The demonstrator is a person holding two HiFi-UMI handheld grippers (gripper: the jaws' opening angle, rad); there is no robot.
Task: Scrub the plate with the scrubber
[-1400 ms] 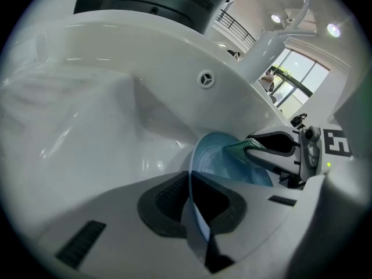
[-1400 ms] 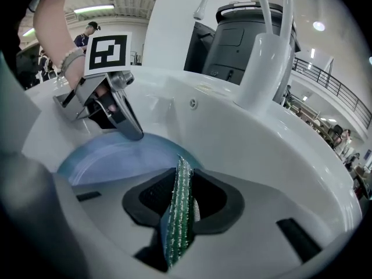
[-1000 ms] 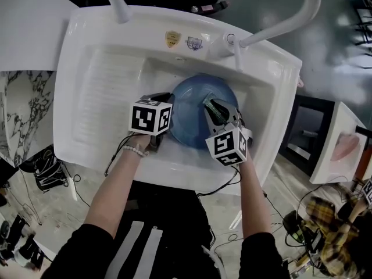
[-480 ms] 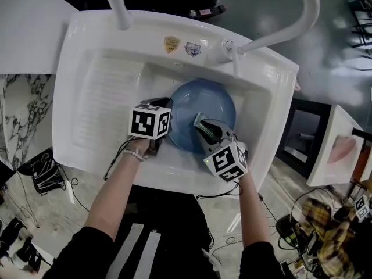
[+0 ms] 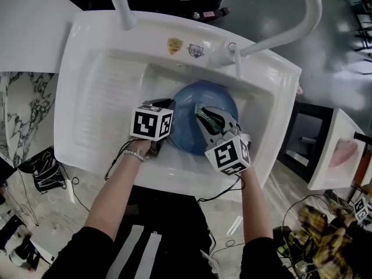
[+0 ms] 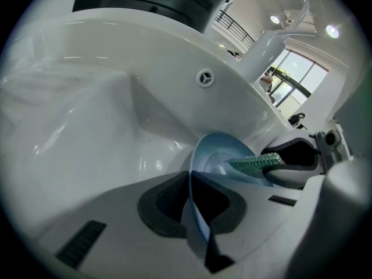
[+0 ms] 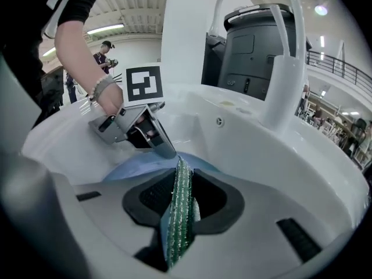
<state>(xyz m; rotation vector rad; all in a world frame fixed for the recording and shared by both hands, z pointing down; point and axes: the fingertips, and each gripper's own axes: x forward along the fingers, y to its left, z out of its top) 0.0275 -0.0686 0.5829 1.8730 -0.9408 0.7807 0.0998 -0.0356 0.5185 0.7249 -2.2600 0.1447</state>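
A blue plate (image 5: 200, 100) stands tilted in the basin of the white sink (image 5: 87, 45). My left gripper (image 5: 165, 112) is shut on the plate's left rim; in the left gripper view the thin blue rim (image 6: 195, 214) runs between the dark pads. My right gripper (image 5: 210, 120) is shut on a green scrubber (image 5: 203, 114), whose edge lies against the plate's face. In the right gripper view the scrubber (image 7: 180, 208) stands upright between the pads, with the plate (image 7: 136, 168) and the left gripper (image 7: 136, 127) just beyond it.
A white tap (image 5: 279, 31) arches over the basin from the back right, and a second white pipe (image 5: 119, 4) rises at the back left. A ribbed draining area (image 5: 110, 103) fills the sink's left part. Two stickers (image 5: 174, 44) sit on the back rim.
The right gripper slid the scrubber across the plate toward me and to the left, then back up a little. The left gripper kept its hold on the rim.
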